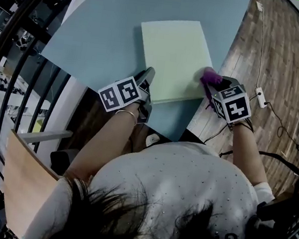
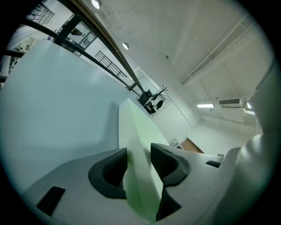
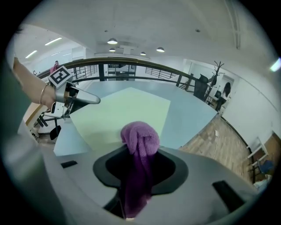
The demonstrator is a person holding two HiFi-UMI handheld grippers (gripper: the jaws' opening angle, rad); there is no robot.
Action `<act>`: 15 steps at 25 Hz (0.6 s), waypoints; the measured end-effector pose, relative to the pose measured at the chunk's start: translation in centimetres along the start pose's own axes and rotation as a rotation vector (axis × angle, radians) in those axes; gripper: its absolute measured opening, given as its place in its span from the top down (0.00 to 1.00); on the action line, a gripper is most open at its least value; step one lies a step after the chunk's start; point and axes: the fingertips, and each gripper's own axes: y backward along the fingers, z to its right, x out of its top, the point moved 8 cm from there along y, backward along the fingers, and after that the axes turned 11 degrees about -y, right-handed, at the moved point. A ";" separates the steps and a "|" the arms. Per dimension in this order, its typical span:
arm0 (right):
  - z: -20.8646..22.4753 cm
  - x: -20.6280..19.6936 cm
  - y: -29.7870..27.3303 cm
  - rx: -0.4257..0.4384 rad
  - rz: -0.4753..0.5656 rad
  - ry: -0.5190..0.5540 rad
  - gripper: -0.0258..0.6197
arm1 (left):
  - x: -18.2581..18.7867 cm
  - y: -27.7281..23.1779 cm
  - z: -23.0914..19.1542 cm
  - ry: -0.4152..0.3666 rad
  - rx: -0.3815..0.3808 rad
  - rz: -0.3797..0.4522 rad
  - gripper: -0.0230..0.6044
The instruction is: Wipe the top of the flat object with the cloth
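The left tongs (image 2: 138, 158) are clamping the near-left corner of the pale green board (image 1: 176, 57) lying on the blue worktop (image 1: 107, 24). The right tongs (image 3: 140, 165) are gripping a purple cloth (image 3: 140, 138) by the board's near-right corner.

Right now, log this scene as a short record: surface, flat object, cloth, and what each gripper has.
surface: light blue table
flat object: pale green board, lying flat on the table
cloth: purple cloth, bunched, at the board's near right edge; contact with the board unclear
left gripper: jaws closed on the board's left edge, near the person's corner
right gripper: jaws closed on the cloth, which sticks out past the tips
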 end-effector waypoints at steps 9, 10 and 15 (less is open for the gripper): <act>-2.3 4.0 1.5 0.113 0.101 -0.064 0.76 | -0.1 0.2 0.2 0.000 0.011 0.007 0.70; -4.3 5.3 1.7 0.211 0.150 -0.079 0.76 | -0.1 0.2 0.2 -0.008 0.017 0.011 0.70; -14.6 7.0 -0.1 0.581 0.130 -0.095 0.76 | -0.1 0.1 0.1 -0.018 0.029 0.018 0.70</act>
